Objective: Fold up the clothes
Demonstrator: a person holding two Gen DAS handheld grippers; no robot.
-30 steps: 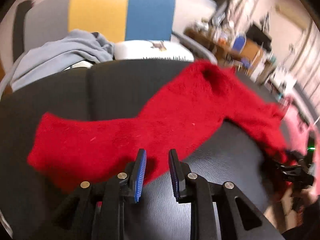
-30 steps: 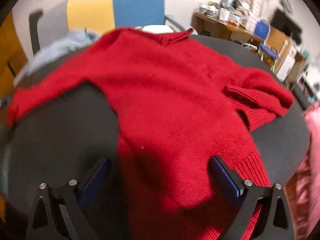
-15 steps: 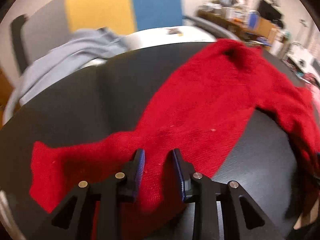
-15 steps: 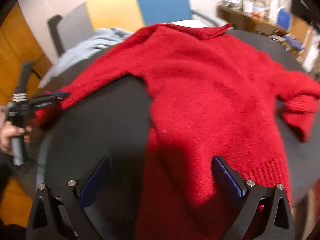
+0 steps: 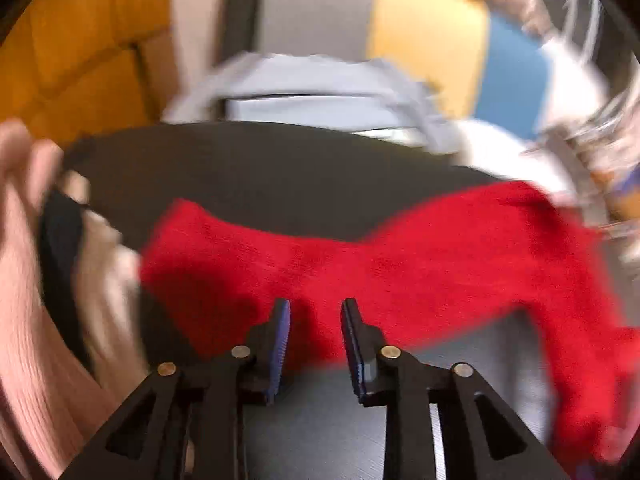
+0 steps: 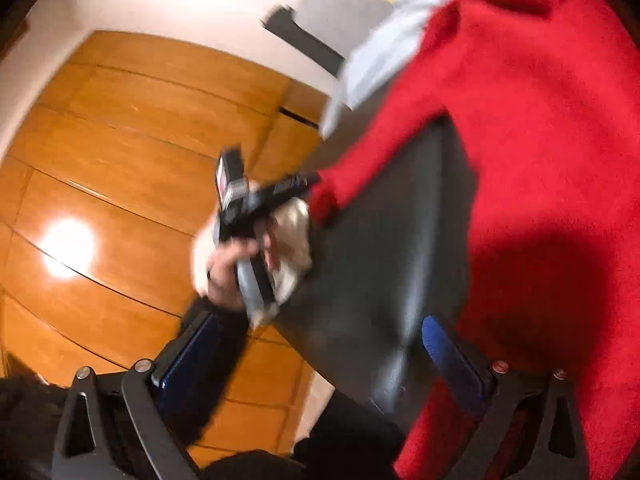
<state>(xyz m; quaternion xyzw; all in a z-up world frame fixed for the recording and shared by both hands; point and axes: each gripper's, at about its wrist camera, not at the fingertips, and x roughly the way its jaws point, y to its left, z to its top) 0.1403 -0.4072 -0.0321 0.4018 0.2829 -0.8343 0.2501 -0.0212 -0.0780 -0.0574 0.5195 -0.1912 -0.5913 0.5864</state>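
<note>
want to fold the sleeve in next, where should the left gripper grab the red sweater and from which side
Probably the cuff end of the red sweater sleeve, which lies flat and stretched across the dark table. The left gripper already sits over the sleeve with nothing pinched between its pads. Come in from the table's edge, from past the cuff, so one pad slips under the loose end.

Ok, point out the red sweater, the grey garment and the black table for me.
red sweater [image 6: 540,128]: right wrist view, on its body.
grey garment [image 5: 312,76]: left wrist view, on its middle.
black table [image 5: 280,168]: left wrist view, on bare top beyond the sleeve.
</note>
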